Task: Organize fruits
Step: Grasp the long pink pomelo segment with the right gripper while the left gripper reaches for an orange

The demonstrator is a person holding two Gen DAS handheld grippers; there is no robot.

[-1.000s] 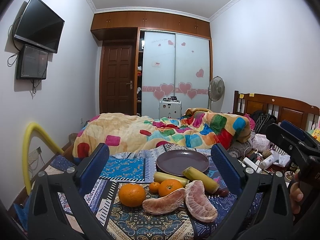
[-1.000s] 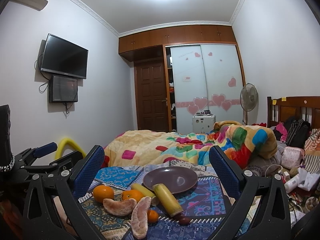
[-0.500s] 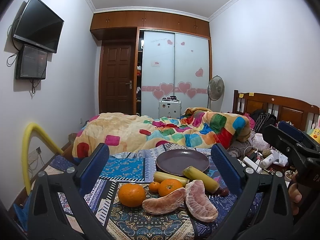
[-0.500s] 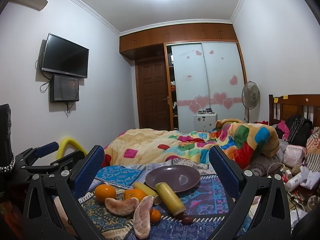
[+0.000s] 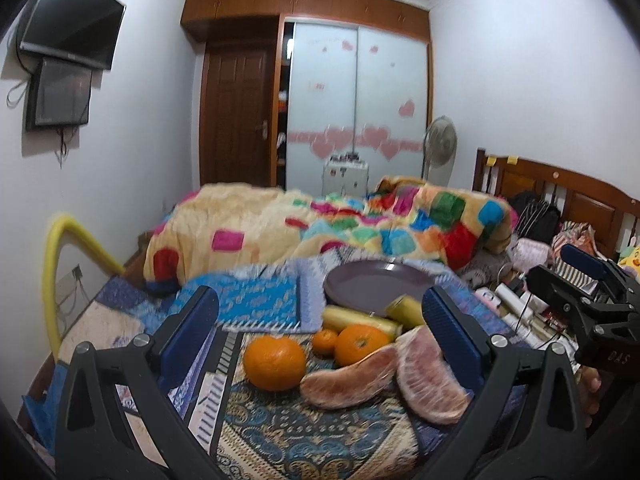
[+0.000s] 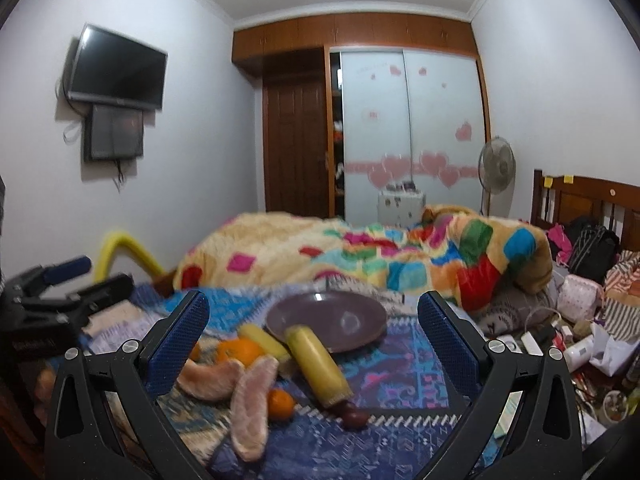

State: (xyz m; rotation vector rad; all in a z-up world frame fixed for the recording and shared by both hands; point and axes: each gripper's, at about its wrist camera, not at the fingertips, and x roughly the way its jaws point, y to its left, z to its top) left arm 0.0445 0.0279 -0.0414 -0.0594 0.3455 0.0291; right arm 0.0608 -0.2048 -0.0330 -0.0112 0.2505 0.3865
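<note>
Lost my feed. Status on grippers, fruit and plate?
Left gripper and right gripper open, empty. Purple plate bare; fruit on cloth. One banana touches the rim. Nothing blocking.

We are in a home bedroom. We see a bed (image 6: 580, 200) with a patchwork quilt (image 6: 360, 256), a sliding-door wardrobe (image 6: 408, 128) and a wall-mounted television (image 6: 118, 68).
</note>
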